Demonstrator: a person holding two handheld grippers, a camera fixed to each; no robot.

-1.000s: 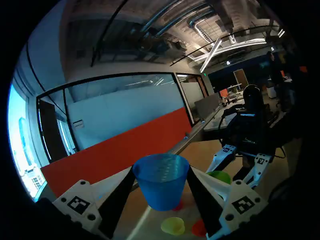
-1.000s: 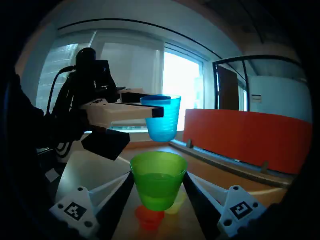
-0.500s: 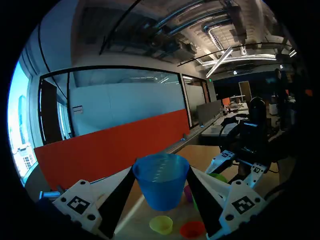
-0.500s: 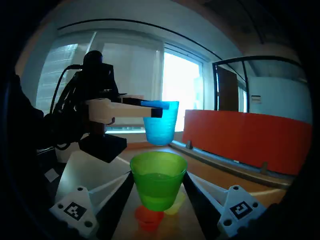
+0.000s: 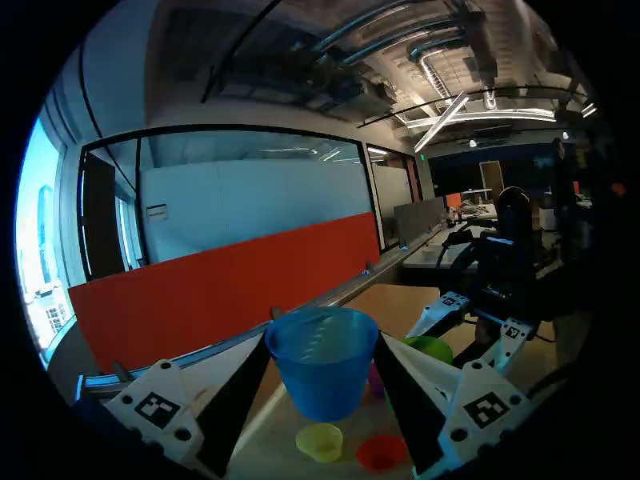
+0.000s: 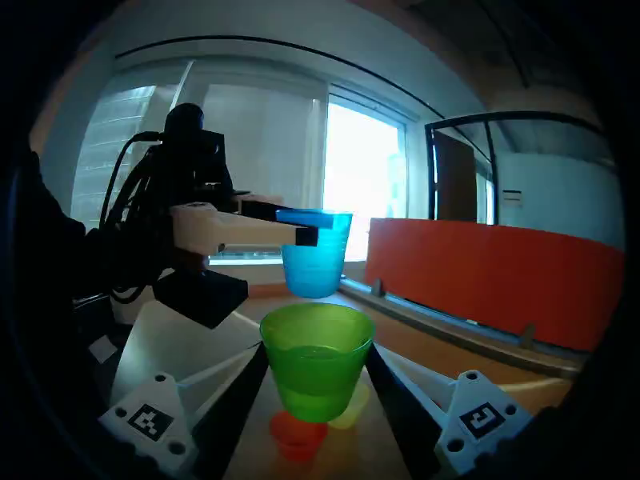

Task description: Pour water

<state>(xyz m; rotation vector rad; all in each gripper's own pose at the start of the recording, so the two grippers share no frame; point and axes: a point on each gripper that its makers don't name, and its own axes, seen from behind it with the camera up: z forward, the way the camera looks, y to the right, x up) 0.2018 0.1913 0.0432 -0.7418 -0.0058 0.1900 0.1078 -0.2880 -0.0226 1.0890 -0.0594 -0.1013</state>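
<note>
In the left gripper view my left gripper [image 5: 322,376] is shut on a blue plastic cup [image 5: 322,368], held upright above the table. Beyond it the right gripper [image 5: 472,324] holds a green cup [image 5: 430,348]. In the right gripper view my right gripper [image 6: 318,376] is shut on that green cup [image 6: 318,368], upright and holding water up to about its middle. Just behind and above it hangs the blue cup [image 6: 314,254], clamped in the left gripper [image 6: 308,232].
On the wooden table [image 5: 400,300] below lie small cups: a yellow one [image 5: 319,442], an orange-red one [image 5: 381,453] and a purple one [image 5: 374,381]. An orange partition [image 6: 496,276] runs along the table's far edge. A person's dark sleeve [image 6: 120,248] holds the left gripper.
In the right gripper view the blue cup and left gripper have moved slightly lower and nearer the green cup. The left gripper view has tilted level. The green cup has stayed still.
</note>
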